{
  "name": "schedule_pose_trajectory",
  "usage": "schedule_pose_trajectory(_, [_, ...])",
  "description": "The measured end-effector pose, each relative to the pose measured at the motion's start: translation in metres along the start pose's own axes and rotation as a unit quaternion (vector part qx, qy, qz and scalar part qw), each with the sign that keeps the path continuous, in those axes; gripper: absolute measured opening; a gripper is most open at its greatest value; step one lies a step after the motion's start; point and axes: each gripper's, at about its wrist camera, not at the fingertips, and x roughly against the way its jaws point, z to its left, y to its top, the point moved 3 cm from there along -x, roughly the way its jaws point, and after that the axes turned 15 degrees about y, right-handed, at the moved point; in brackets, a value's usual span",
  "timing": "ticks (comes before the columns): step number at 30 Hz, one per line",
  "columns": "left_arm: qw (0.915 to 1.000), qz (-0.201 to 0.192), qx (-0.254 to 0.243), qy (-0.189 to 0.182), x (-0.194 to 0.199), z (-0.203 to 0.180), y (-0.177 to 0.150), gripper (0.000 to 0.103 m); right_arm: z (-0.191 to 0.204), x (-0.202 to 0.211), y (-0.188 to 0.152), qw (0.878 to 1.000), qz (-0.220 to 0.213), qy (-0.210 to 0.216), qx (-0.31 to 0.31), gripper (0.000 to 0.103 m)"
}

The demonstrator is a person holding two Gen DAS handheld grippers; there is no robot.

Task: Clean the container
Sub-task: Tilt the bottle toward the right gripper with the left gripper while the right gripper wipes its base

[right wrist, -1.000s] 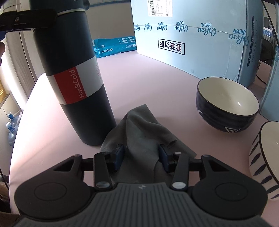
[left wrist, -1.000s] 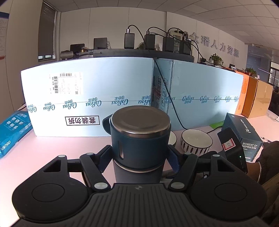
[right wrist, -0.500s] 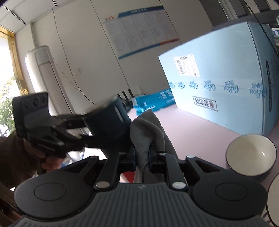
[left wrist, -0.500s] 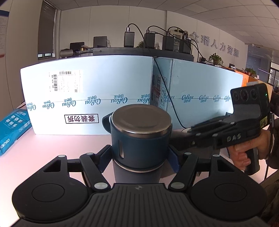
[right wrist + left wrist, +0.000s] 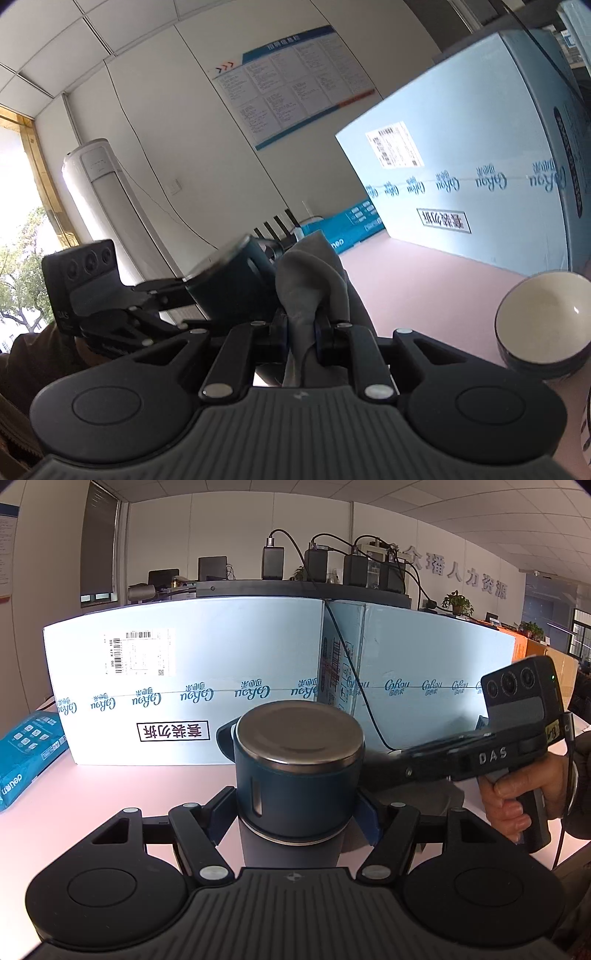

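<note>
1. Clamping with the left gripper (image 5: 295,812) around the dark blue cylindrical thermos bottle (image 5: 299,782), fingers pressed on both sides just under the cap, blue pads against its wall.
2. Standing upright on the pink table top (image 5: 110,797), this bottle; steel-coloured round lid (image 5: 299,738) on top, dark handle loop sticking out at the back left.
3. Pinching with the right gripper (image 5: 301,332) a grey soft cloth (image 5: 314,280), jaws narrow, fabric bunched up between the fingers and rising above them in a fold.
4. Held up beside the bottle's cap, on its right side, the right gripper with the cloth; seen from the right wrist camera, cloth just beside the blue cap (image 5: 229,284); contact cannot be told for sure.
5. Visible in the left wrist view: black right tool marked "DAS" (image 5: 491,755), and the person's hand (image 5: 517,797) closed on its grip.
6. Behind the bottle, large light blue cardboard box (image 5: 184,686) with a white shipping label and printed blue logos, standing along the table.
7. At the far left edge, blue paper pack (image 5: 26,753) lying on the table.
8. In the right wrist view, dark blue ceramic bowl with cream inside (image 5: 543,325) on the table, well apart from the bottle.
</note>
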Motion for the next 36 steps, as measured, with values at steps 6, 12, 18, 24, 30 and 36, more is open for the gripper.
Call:
schedule_pose_trajectory(6, [1.0000, 0.002, 0.002, -0.001, -0.001, 0.001, 0.001, 0.063, -0.019, -0.011, -0.033, 0.998, 0.042, -0.023, -0.040, 0.017])
schedule_pose_trajectory(12, [1.0000, 0.003, 0.002, -0.002, -0.001, 0.001, 0.002, 0.063, -0.022, -0.011, -0.036, 0.997, 0.047, -0.026, -0.052, 0.017])
schedule_pose_trajectory(18, [1.0000, 0.004, 0.002, -0.002, -0.001, 0.001, 0.002, 0.063, -0.001, -0.003, -0.008, 1.000, 0.019, 0.002, -0.003, 0.016])
schedule_pose_trajectory(24, [1.0000, 0.004, 0.001, -0.003, -0.001, -0.001, 0.001, 0.068, 0.021, 0.002, 0.016, 0.999, -0.017, 0.035, 0.033, 0.016])
schedule_pose_trajectory(30, [1.0000, 0.003, -0.002, 0.000, -0.001, -0.003, 0.000, 0.070, 0.019, 0.001, 0.028, 0.997, -0.053, 0.056, 0.017, 0.016])
schedule_pose_trajectory(36, [0.9999, 0.003, 0.010, 0.000, 0.001, -0.004, 0.000, 0.071, -0.004, -0.006, 0.025, 0.998, -0.047, 0.048, -0.020, 0.017])
